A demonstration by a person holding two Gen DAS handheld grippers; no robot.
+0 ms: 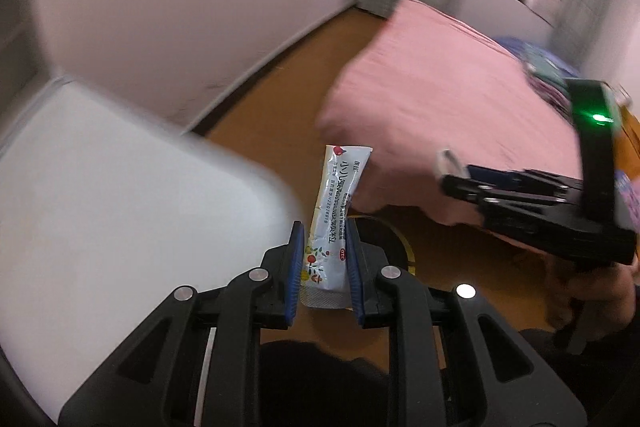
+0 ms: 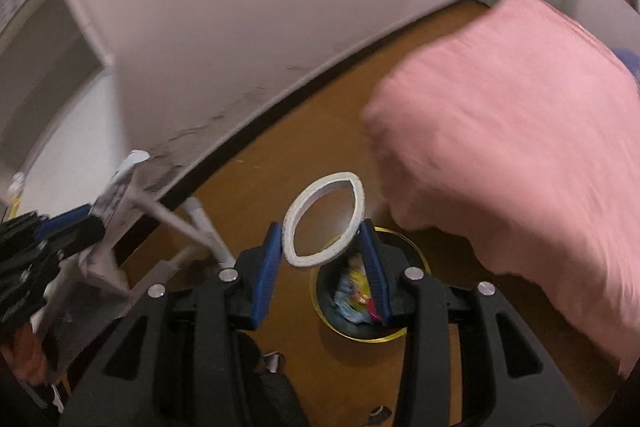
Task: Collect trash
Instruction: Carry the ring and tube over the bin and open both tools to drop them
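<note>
My left gripper [image 1: 321, 247] is shut on a white medicine sachet [image 1: 334, 211] with printed text and fruit pictures, held upright above the floor. My right gripper [image 2: 322, 251] is shut on a white squashed ring [image 2: 324, 221], pressed into an oval between the blue pads. Below the right gripper stands a black trash bin with a gold rim [image 2: 360, 335] and colourful wrappers inside. The bin's rim [image 1: 408, 247] shows partly behind the sachet in the left wrist view. The right gripper [image 1: 452, 167] also shows there, and the left gripper with its sachet [image 2: 116, 195] shows at the right wrist view's left edge.
A bed with a pink sheet [image 2: 520, 147] fills the right side, its corner close to the bin. A white table [image 1: 100, 207] is at the left, its white legs [image 2: 200, 223] near the wall. The floor [image 2: 280, 167] is brown wood.
</note>
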